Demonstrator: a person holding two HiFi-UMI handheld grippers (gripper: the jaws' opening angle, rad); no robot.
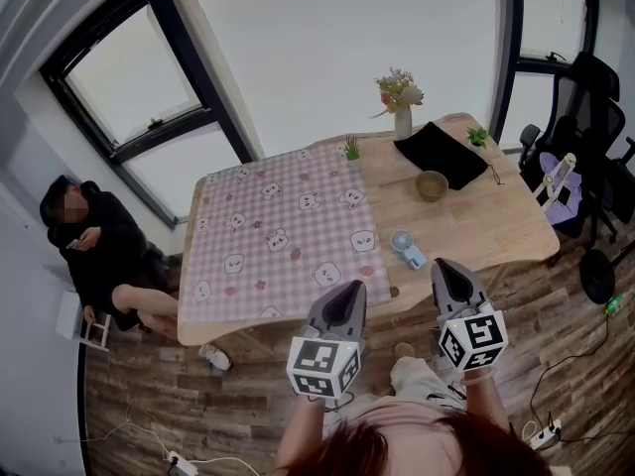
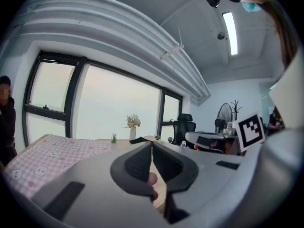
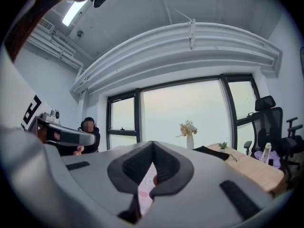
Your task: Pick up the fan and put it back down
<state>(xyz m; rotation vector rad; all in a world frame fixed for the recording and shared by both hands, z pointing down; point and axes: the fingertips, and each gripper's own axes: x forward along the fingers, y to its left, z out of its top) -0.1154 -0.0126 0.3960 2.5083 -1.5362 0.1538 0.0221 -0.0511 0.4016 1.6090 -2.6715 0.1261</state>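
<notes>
A small light-blue hand fan (image 1: pixel 406 248) lies on the bare wood of the table (image 1: pixel 516 228), near its front edge and just right of the pink checked cloth (image 1: pixel 283 231). My left gripper (image 1: pixel 349 288) hangs in front of that edge, left of the fan and below it in the picture. My right gripper (image 1: pixel 444 266) is held just right of the fan. Both are shut with nothing between the jaws. In the left gripper view the left gripper (image 2: pixel 152 145) points level across the tabletop. In the right gripper view the right gripper (image 3: pixel 152 144) does the same. The fan is hidden in both gripper views.
At the table's far side stand a vase of flowers (image 1: pixel 401 107), a black mat (image 1: pixel 444 154), a wooden bowl (image 1: pixel 431 184) and two small green plants (image 1: pixel 351 149). A person (image 1: pixel 99 251) sits on the floor at the left. An office chair (image 1: pixel 585 117) stands at the right.
</notes>
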